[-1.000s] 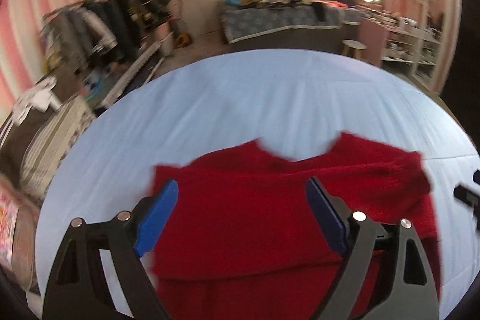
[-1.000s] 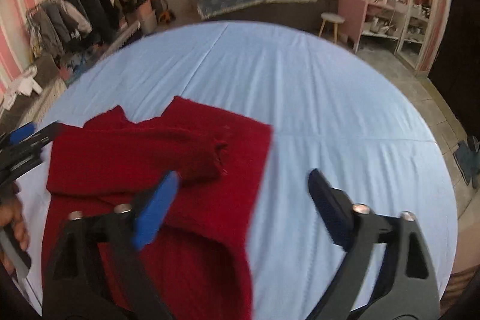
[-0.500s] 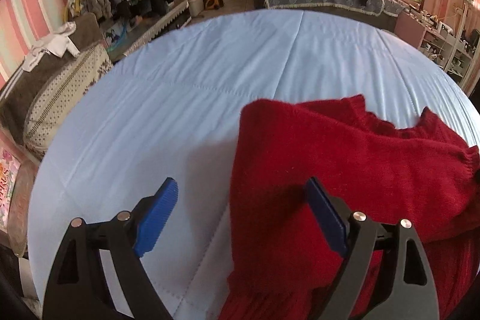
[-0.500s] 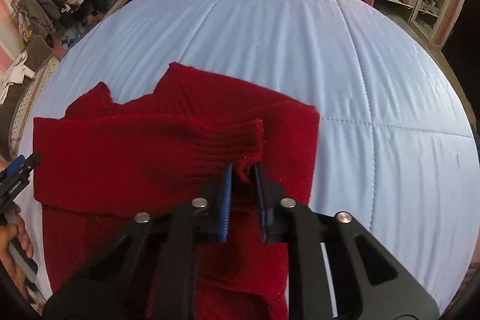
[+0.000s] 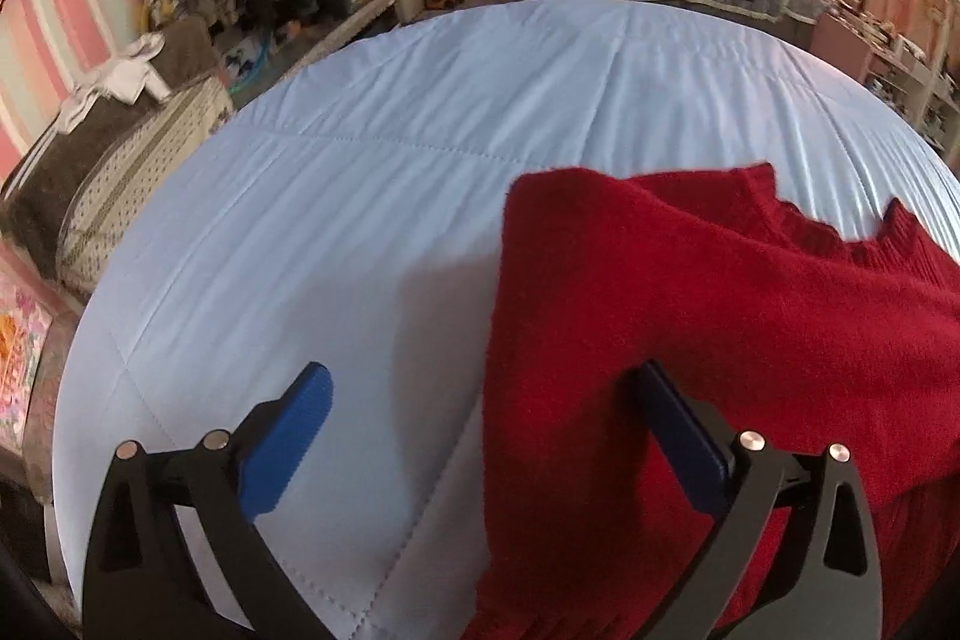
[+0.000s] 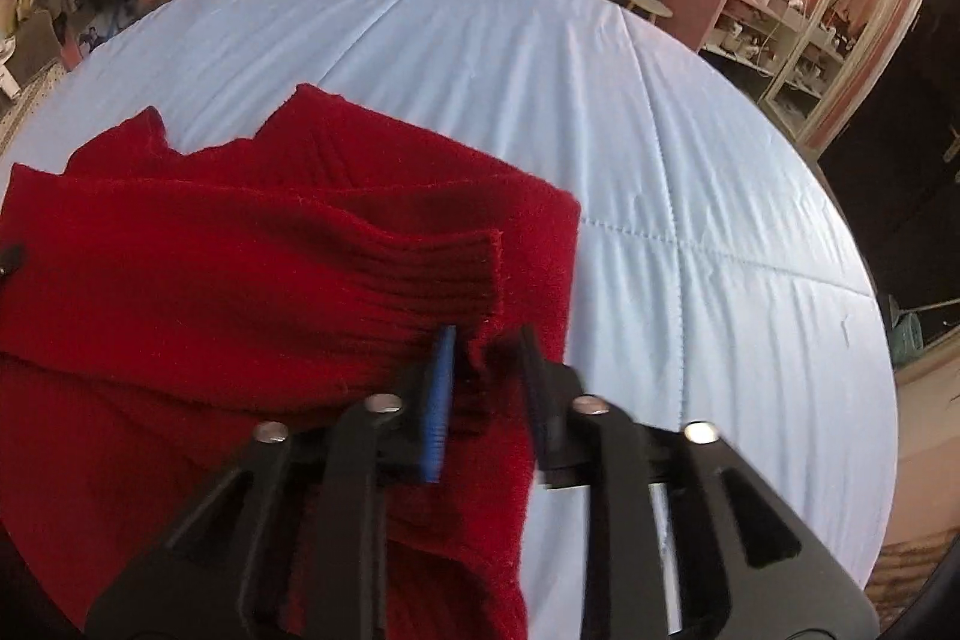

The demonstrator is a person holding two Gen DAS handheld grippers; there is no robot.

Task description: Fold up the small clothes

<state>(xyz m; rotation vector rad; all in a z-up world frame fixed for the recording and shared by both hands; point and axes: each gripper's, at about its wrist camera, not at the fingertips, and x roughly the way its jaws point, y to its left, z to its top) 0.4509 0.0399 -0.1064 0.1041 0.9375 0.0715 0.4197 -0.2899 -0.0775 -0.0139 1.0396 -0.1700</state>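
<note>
While the red sweater (image 6: pixel 252 280) is lying on the blue bedcover (image 5: pixel 420 148), its folded-over sleeve is being released by the opening right gripper (image 6: pixel 486 388); the left gripper (image 5: pixel 492 436) is being spread wide, empty.

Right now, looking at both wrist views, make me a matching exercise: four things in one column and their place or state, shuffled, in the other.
Things:
1. red sweater
2. left hand-held gripper
3. right hand-held gripper
4. blue bed cover

Place or state:
A. jaws opening, sweater fabric between them
B. spread under everything
C. jaws opening wide, straddling the sweater's edge
D. lying with a sleeve folded across it

Pairs: 1-D, 2-C, 3-A, 4-B
</note>
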